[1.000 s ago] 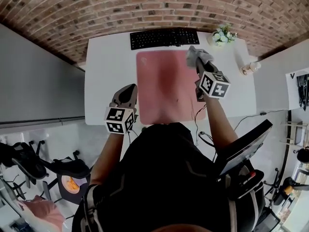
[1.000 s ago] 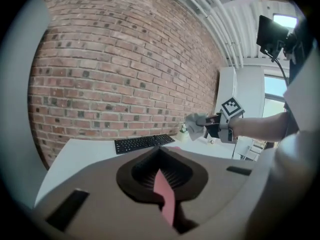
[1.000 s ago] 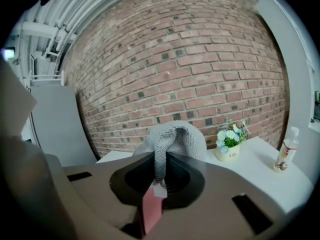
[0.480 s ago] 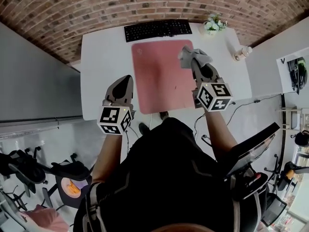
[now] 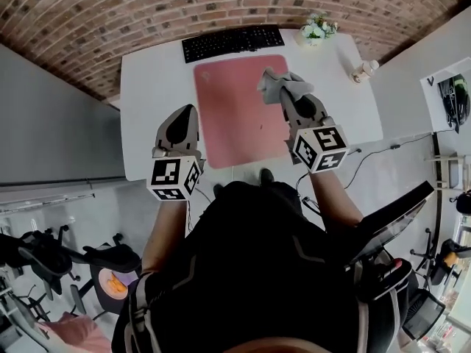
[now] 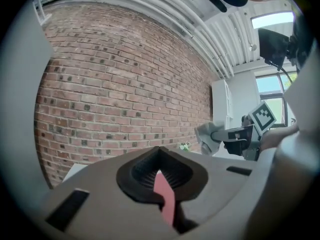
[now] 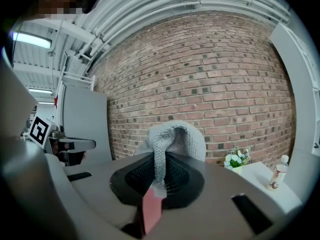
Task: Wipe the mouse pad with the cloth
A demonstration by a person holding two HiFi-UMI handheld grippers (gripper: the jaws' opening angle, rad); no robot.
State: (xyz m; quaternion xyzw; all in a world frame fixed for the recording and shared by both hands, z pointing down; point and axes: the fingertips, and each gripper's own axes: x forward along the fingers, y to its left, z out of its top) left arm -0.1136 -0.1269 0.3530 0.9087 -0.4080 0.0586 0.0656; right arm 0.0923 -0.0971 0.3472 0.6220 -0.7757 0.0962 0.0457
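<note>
Cloth (image 5: 278, 84), grey and knitted, is bunched above the pink mouse pad (image 5: 235, 116), toward the pad's 1 o'clock corner; whether it touches the pad cannot be told. The right gripper (image 5: 285, 95) carries it, its fingers (image 7: 135, 179) clamped on a fold that rises in a hump past their tips. The pad lies flat on the white worktop (image 5: 151, 87). At the pad's 8 o'clock, just beside its left edge, the left gripper (image 5: 182, 118) hangs over the worktop, its fingers (image 6: 140, 171) pressed together with nothing between them. A black keyboard (image 5: 232, 43) lies at the pad's 12 o'clock, a small pot of flowers (image 5: 315, 29) at 1 o'clock, and a small bottle (image 5: 364, 70) at 2 o'clock near the worktop's right edge.
</note>
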